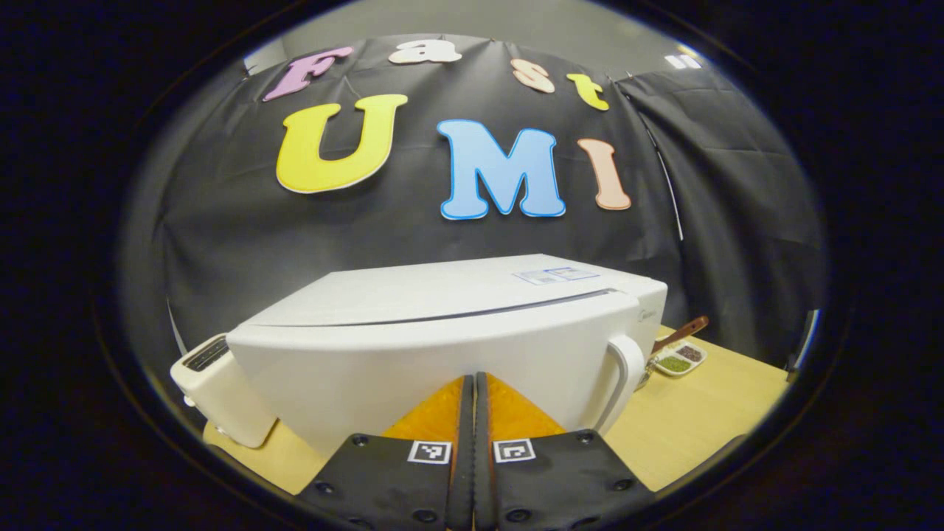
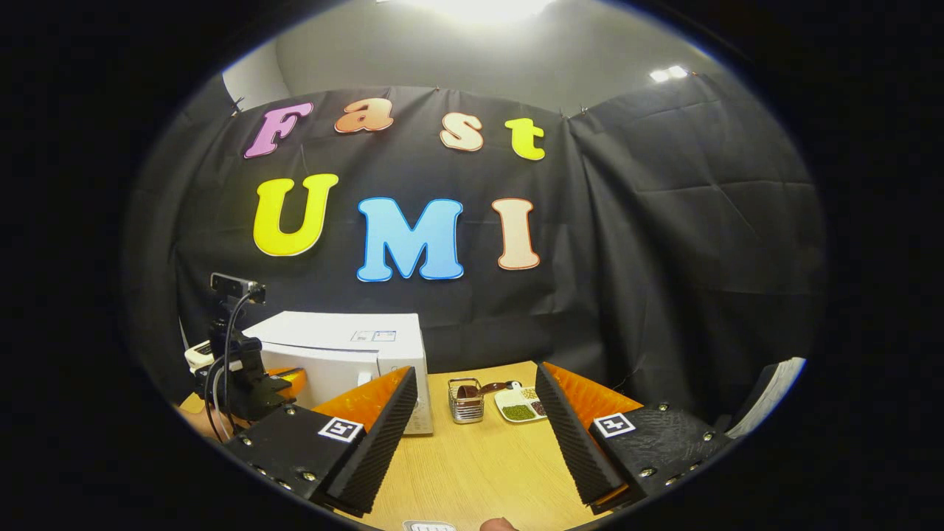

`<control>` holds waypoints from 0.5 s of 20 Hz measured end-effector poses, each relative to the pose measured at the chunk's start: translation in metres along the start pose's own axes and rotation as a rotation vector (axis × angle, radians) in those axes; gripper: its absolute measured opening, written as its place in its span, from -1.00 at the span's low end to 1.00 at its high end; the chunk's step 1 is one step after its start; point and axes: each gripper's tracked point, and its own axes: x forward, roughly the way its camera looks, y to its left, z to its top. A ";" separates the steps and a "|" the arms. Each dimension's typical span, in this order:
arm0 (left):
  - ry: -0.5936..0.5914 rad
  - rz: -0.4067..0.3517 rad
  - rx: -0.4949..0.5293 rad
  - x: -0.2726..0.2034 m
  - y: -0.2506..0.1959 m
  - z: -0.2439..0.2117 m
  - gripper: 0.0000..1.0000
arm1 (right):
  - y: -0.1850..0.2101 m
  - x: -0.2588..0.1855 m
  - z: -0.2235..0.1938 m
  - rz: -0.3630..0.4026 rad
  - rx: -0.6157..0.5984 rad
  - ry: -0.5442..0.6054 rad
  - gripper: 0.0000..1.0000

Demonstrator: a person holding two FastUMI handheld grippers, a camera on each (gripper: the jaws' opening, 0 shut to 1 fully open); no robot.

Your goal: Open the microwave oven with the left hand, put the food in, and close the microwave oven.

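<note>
- One microwave (image 1: 442,332) is the thing in hand: white, door shut, standing on the wooden bench (image 1: 700,420). It takes up the lower middle of the left gripper view, and sits at lower left of the right gripper view.
- Its door handle (image 1: 623,376), a white loop, stands upright at the right end of the door, lower right of centre in the left gripper view.
- The left tool (image 1: 473,383) is pressed together, its two fingers meeting with nothing between them. Their tips point at the door's front, near it and left of the handle; whether they touch the door I cannot tell.
- Judged from this, the first step is in hand: the door is not yet opened, and the handle is not yet caught.
- The next move seems to call for shifting the left tool rightward in the frame to the handle, hooking or pinching the loop, then drawing the door outward on its hinge.
- The right tool (image 2: 472,413) is spread wide and holds nothing, hanging over the bench at the bottom of the right gripper view, well apart from the microwave.
- No food is in either tool, so it must be fetched once the door stands open.
- Farther out: a small wire basket (image 2: 465,402) and a little divided dish (image 2: 520,404) near the microwave's right side, and a white toaster (image 1: 217,391) beside its left end.
- A small camera on a stand (image 2: 234,346) shows at left of the right gripper view.
</note>
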 end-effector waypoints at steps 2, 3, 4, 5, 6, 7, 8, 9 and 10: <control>-0.002 0.021 0.007 0.001 0.001 0.001 -0.86 | -0.001 -0.001 0.001 0.004 0.002 0.000 0.95; -0.001 0.030 0.009 0.001 0.001 0.000 -0.87 | -0.001 -0.001 0.001 0.007 -0.005 -0.002 0.95; -0.001 0.040 0.017 0.001 0.002 0.000 -0.87 | -0.001 -0.001 0.004 0.011 -0.011 -0.007 0.96; 0.001 0.047 0.028 0.002 0.001 -0.001 -0.86 | 0.001 -0.001 0.005 0.019 -0.015 -0.013 0.96; 0.004 0.058 0.029 0.002 0.000 0.000 -0.87 | 0.003 0.000 0.006 0.029 -0.019 -0.014 0.95; 0.008 0.067 0.039 0.002 0.001 0.001 -0.87 | 0.005 -0.001 0.005 0.042 -0.024 -0.016 0.95; 0.015 0.079 0.041 0.002 0.001 0.002 -0.87 | 0.006 -0.002 0.006 0.056 -0.037 -0.019 0.95; 0.021 0.088 0.048 0.003 0.000 0.001 -0.87 | 0.005 -0.002 0.009 0.065 -0.050 -0.025 0.96; 0.014 0.098 0.060 0.006 0.001 0.003 -0.87 | 0.005 -0.004 0.013 0.075 -0.058 -0.037 0.95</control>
